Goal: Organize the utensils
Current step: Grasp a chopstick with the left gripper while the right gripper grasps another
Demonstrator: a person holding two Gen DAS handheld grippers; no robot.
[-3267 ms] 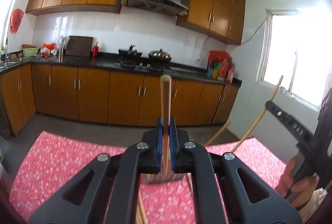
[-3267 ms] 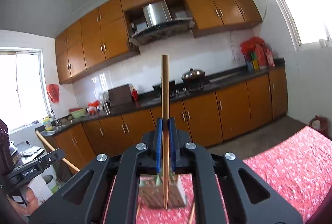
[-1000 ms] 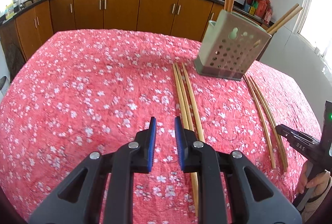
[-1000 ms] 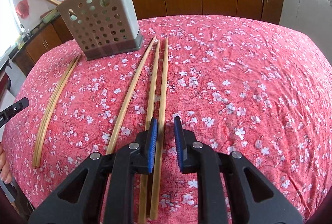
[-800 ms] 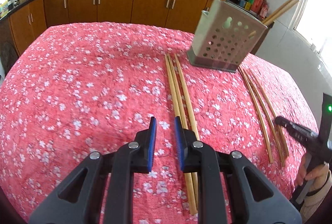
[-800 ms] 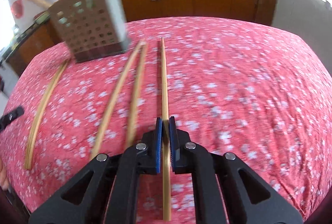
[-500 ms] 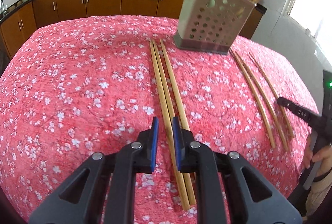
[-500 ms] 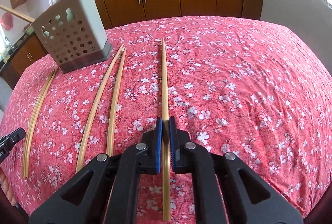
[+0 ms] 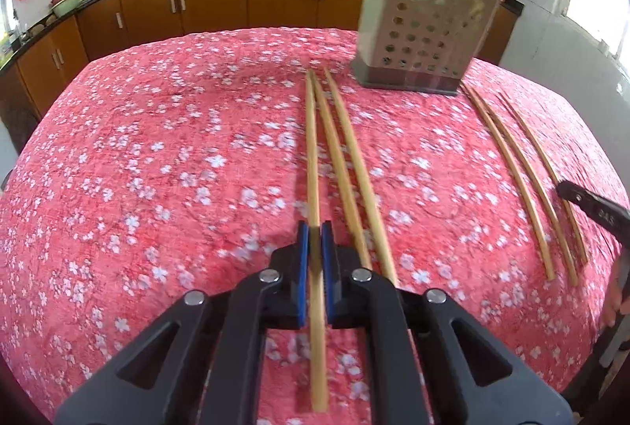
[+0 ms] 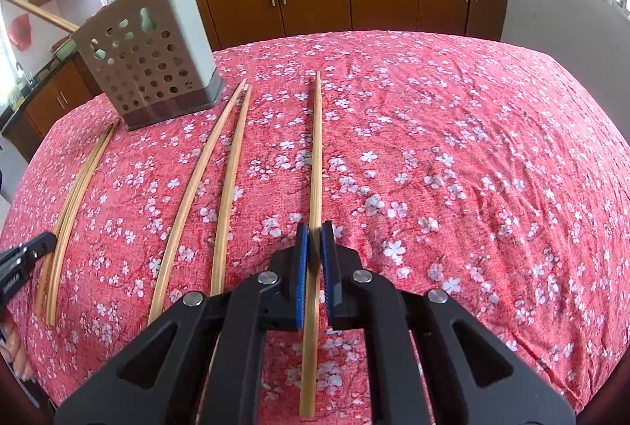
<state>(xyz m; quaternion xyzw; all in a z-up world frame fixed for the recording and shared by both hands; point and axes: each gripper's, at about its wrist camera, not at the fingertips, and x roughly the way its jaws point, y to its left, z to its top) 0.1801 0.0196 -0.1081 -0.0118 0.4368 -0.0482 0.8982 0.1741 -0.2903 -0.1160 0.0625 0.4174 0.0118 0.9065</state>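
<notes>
We had both grippers, left & right, clamped on a chopstick each; light, stiff, prob slippery, so we gripped approx mid-shaft.

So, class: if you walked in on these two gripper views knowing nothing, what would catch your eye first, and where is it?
First, each gripper is shut on one long wooden chopstick: the left gripper on its chopstick, the right gripper on another, both low over the red floral tablecloth. Next, the perforated utensil holder at the far side, with chopsticks already standing in it. Loose chopsticks lie on the cloth between.
</notes>
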